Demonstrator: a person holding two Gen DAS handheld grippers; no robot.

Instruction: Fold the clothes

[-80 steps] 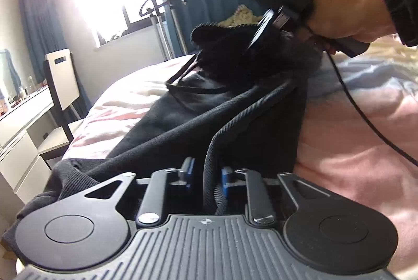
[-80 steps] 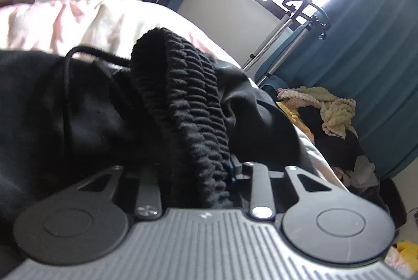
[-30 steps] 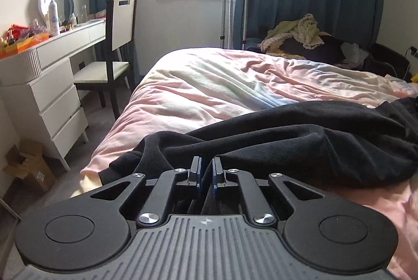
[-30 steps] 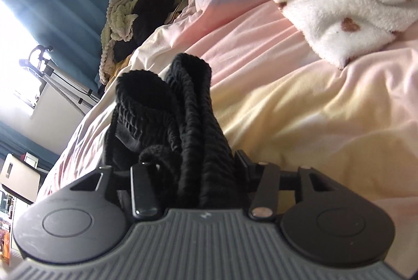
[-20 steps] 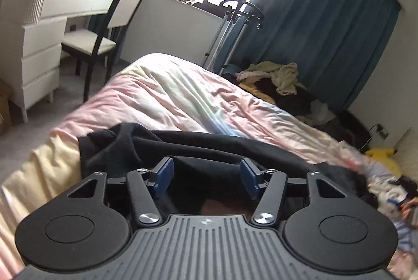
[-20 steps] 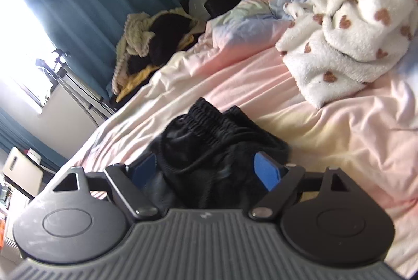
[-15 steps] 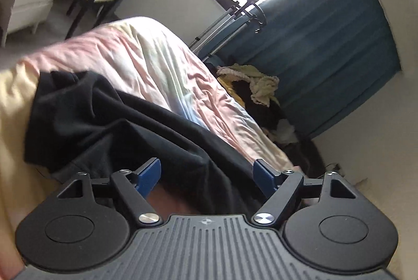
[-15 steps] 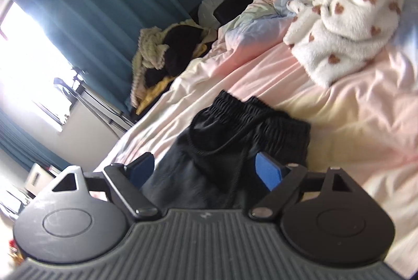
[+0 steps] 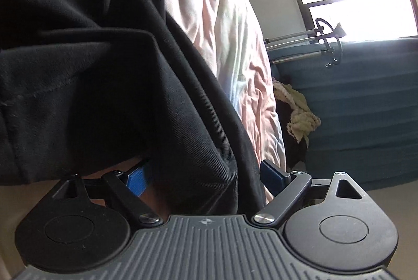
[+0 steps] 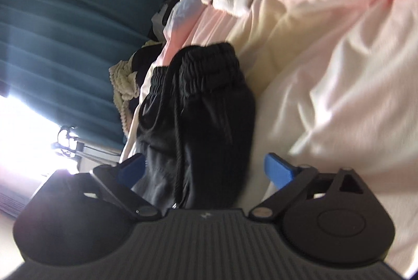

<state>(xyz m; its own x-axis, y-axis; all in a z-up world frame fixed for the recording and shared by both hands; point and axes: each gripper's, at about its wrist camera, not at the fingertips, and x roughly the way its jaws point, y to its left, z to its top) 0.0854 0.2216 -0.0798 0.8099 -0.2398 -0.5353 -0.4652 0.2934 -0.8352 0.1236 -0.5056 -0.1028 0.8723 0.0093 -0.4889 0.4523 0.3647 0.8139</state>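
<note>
Straight ahead of my right claw (image 10: 203, 167) the black trousers (image 10: 198, 123) lie on the bed (image 10: 326, 71), their long axis running directly away from me: the near cloth passes between my spread blue fingers (image 10: 277, 170), and the gathered waistband (image 10: 209, 71) sits at the far end, with the drawcord (image 10: 177, 128) trailing back along the middle towards me. That claw's jaws are opening and stand wide; cloth lies between them but neither pad presses on it.

Close in front of my left claw (image 9: 203, 178) the other end of the trousers fills the view, a thick dark fold mounded up and draped over the bed's edge, so near that it hangs across the gap. Those jaws are opening too, and I judge nothing is pinched, though the fold partly hides the left pad. As I read it, the left claw is the nearer one to a fresh hold on the leg end, while the right must reach forward along the garment to meet the waistband.

A second ago both claws were clamped on this garment, the right on the bunched waistband and the left on a leg fold. Now both have let go, the trousers lie laid out lengthwise, and both views have rolled over sideways.
</note>
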